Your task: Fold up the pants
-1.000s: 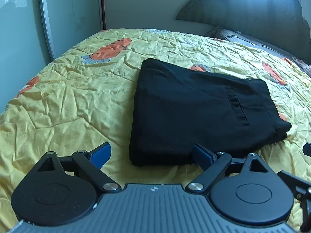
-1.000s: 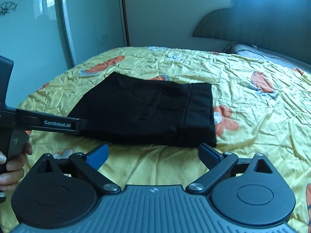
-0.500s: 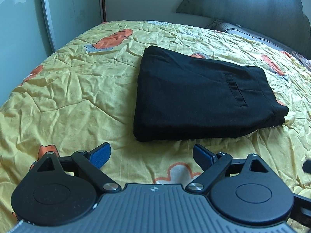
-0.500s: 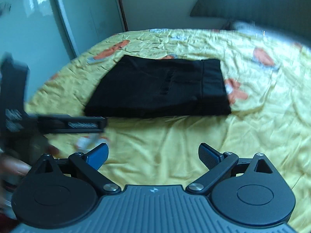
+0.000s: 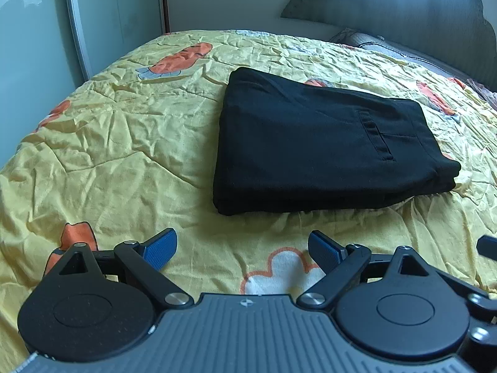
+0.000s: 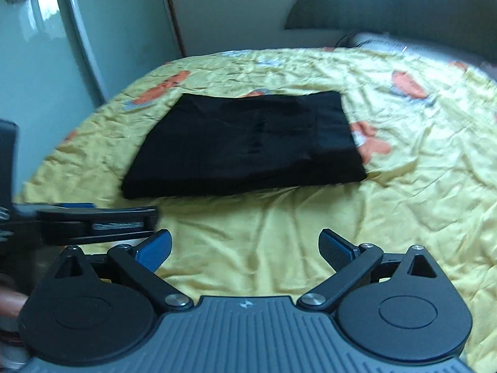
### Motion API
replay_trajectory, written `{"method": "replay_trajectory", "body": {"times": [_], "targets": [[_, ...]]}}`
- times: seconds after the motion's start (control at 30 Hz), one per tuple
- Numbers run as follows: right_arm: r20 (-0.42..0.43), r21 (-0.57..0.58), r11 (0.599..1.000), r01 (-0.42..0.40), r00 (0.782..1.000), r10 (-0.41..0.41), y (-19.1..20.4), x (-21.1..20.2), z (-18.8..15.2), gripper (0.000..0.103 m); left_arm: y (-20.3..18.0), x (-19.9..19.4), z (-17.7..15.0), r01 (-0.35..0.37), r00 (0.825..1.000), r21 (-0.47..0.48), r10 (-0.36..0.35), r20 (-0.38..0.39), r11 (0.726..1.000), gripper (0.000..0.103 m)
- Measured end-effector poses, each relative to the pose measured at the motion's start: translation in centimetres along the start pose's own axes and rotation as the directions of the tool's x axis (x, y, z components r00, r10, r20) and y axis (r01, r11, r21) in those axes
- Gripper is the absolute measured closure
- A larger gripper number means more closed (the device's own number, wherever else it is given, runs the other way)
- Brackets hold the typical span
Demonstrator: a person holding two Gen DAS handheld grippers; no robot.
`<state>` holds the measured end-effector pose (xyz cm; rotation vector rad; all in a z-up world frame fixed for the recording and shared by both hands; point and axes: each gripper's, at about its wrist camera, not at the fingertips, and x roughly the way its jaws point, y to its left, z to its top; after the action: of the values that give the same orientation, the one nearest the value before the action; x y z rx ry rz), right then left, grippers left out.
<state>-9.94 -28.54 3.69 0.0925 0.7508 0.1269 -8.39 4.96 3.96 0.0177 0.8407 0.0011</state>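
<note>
Both hand-held grippers are hanging low over the bed with their jaws spread wide and holding nothing: the left gripper (image 5: pixel 242 247) is showing its two blue ribbed pads (image 5: pixel 161 245) far apart, and the right gripper (image 6: pixel 245 248) is doing the same, neither one touching the cloth. Some parts are hard to read. The right wrist view is blurring toward its edges, so the seams of the pants are melting into plain black there, and at 9 o'clock in that view a dark bar of the left gripper is cutting in, with only a small piece of a finger (image 6: pixel 9 303) of the person showing at the frame edge. At 3 o'clock in the left wrist view a small black part is cut off by the border and I cannot tell what it is. The black pants (image 5: pixel 323 143) are lying folded into a thick, flat, nearly rectangular stack at 12 o'clock from both grippers, near but apart from them, with a stitched pocket line visible on top. They are resting on a wrinkled yellow bedspread (image 5: pixel 124 143) with orange cartoon prints. A dark padded headboard (image 5: pixel 403 18) with a scalloped top is standing behind.
</note>
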Motion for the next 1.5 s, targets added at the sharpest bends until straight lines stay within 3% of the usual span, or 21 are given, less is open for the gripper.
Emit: {"method": "replay_trajectory", "body": {"times": [0.13, 0.67, 1.5], "targets": [[0.023, -0.048, 0.998, 0.048, 0.999, -0.047, -0.1, 0.7, -0.1, 0.001, -0.1, 0.1, -0.1, -0.007, 1.0, 0.003, 0.007, -0.001, 1.0, 0.01], [0.021, -0.057, 0.993, 0.105, 0.994, -0.104, -1.7, 2.6, -1.0, 0.001, -0.7, 0.2, -1.4, -0.002, 1.0, 0.009, 0.002, 0.018, 1.0, 0.008], [-0.02, -0.008, 0.996, 0.088, 0.996, -0.088, -2.9, 4.0, -1.1, 0.0, -1.3, -0.2, -3.3, 0.002, 0.995, 0.041, -0.007, 0.101, 0.999, 0.0]]}}
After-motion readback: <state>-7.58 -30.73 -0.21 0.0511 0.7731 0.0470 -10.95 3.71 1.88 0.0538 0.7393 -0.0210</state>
